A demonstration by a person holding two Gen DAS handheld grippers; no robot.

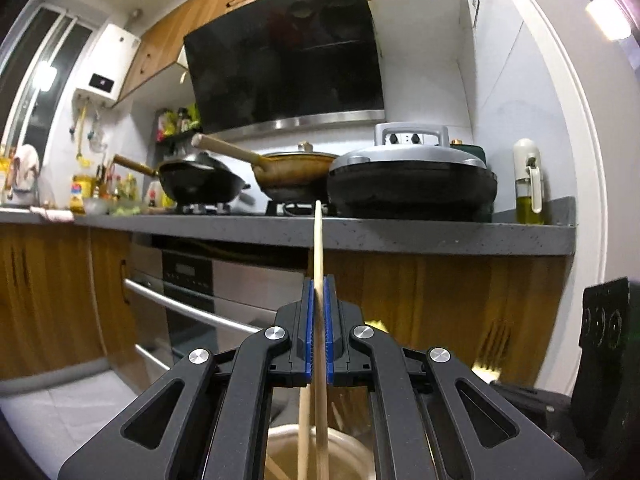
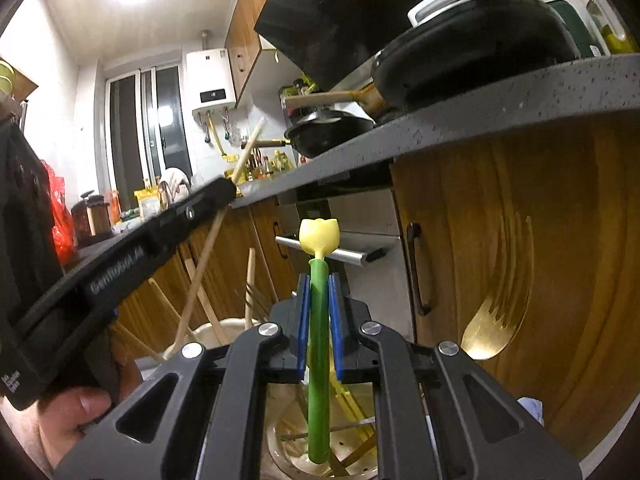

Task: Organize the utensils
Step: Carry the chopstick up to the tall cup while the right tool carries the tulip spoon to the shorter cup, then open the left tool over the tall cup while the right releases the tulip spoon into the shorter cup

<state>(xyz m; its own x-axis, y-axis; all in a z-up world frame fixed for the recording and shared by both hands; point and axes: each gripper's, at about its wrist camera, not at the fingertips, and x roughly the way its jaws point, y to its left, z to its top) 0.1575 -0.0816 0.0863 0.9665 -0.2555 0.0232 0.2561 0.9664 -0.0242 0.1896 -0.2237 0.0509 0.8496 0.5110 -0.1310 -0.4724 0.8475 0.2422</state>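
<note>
Below the kitchen counter [image 1: 360,236], both claws clamp upright utensils: left [image 1: 319,300] a chopstick [image 1: 318,248], right [image 2: 319,300] a green-handled tool [image 2: 319,320].

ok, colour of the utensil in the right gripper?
Green handle, pale yellow tulip-shaped tip; clearest in the right wrist view.

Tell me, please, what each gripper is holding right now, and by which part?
Left gripper: a wooden chopstick, clamped along its shaft. Right gripper: a green utensil with a yellow tulip-shaped end, clamped on its stem.
</note>
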